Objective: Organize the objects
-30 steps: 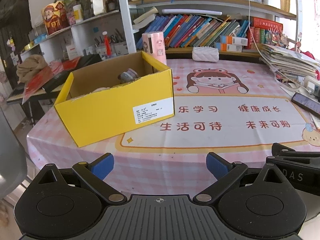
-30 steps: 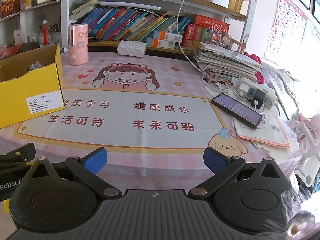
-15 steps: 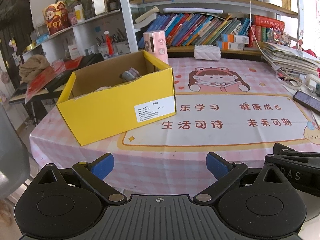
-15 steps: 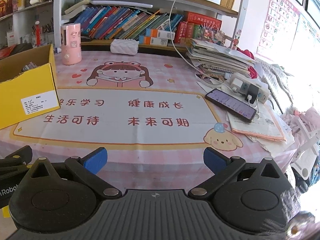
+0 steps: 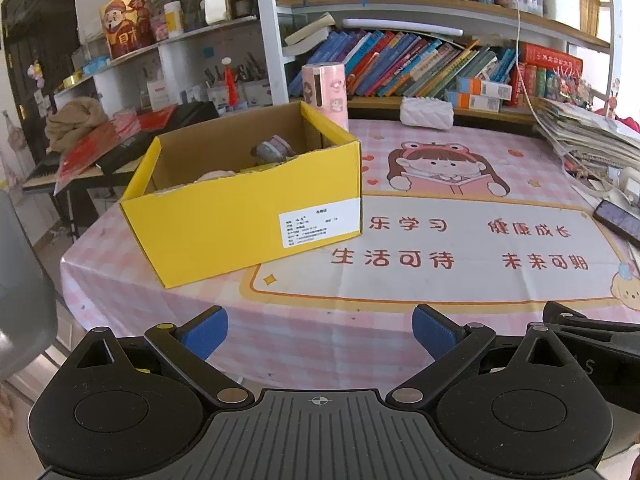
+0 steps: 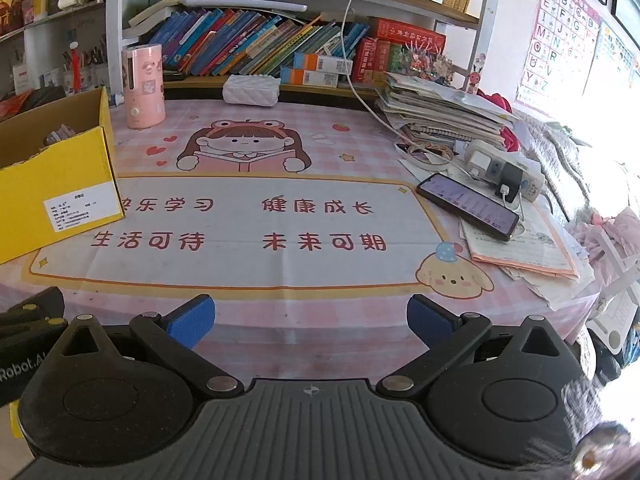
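On the table (image 5: 400, 312), yellow box (image 5: 240, 228).

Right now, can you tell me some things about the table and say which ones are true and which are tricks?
1. The yellow box is open on top. True.
2. The left gripper is holding a book. False: its jaws are wide apart with nothing between them.
3. A phone lies on the table's right side. True.
4. The pink cup is lying on its side. False: it stands upright near the shelf.
5. The right gripper is open. True.
6. The box is empty. False: some things lie inside it, though I can't tell what they are.
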A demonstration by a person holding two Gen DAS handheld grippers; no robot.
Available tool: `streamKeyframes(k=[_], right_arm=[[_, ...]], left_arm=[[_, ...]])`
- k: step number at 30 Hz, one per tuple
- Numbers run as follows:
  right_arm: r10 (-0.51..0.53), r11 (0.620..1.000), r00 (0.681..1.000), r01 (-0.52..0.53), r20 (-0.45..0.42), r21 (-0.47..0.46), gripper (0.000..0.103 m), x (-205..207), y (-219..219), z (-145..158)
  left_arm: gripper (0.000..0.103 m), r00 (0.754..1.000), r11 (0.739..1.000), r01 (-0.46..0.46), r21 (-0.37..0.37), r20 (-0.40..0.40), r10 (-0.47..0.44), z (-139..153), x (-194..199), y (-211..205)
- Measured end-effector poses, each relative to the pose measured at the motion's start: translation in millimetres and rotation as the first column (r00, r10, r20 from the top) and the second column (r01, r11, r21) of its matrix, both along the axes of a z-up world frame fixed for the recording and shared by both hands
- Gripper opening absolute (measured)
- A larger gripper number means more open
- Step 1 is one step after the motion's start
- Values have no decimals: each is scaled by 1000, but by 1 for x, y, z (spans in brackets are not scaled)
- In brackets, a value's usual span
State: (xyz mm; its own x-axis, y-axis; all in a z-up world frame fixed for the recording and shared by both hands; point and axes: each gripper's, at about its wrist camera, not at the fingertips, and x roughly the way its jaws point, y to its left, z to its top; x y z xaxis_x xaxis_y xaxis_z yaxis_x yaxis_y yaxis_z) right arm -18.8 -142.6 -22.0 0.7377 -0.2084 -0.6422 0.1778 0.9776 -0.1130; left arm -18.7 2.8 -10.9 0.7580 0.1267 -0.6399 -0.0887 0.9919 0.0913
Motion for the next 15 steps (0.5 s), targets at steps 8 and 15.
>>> streamKeyframes(k=[8, 15], right_arm=[[2, 1000, 1000, -2, -2, -14, 103, 4, 5, 1], [3, 1000, 1000, -3, -8, -14, 103, 5, 7, 1]], left_arm=[[100, 1000, 1000, -7, -9, -13, 7, -1, 3, 3], [100, 1000, 1000, -9, -5, -16, 9, -2, 4, 3]])
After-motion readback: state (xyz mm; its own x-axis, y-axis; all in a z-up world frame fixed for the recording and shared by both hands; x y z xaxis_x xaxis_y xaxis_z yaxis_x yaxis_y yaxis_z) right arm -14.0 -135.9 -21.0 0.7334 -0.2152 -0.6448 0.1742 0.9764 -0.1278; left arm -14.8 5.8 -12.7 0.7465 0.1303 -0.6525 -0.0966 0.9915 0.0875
